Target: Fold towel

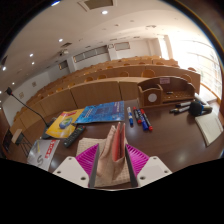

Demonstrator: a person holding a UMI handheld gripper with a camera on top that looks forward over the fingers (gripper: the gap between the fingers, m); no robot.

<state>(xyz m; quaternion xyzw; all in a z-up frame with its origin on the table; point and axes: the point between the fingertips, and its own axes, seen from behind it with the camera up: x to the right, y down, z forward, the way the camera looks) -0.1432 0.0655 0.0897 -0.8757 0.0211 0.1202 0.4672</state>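
My gripper [112, 160] is shut on a beige towel [112, 168] with a red-pink stripe. The towel is bunched between the two magenta pads [88, 158] and rises in a narrow peak between the fingers, held above the brown table [165, 140]. The lower part of the towel hangs down over the gap between the fingers. The rest of the towel below the fingers is hidden.
Beyond the fingers on the table lie a blue mat [103, 112], a yellow printed sheet [63, 122], several markers [140, 118], a white sheet [209, 128] and a dark object [195, 106]. A wooden stand [152, 95] sits further back. Rows of wooden desks [100, 85] fill the room behind.
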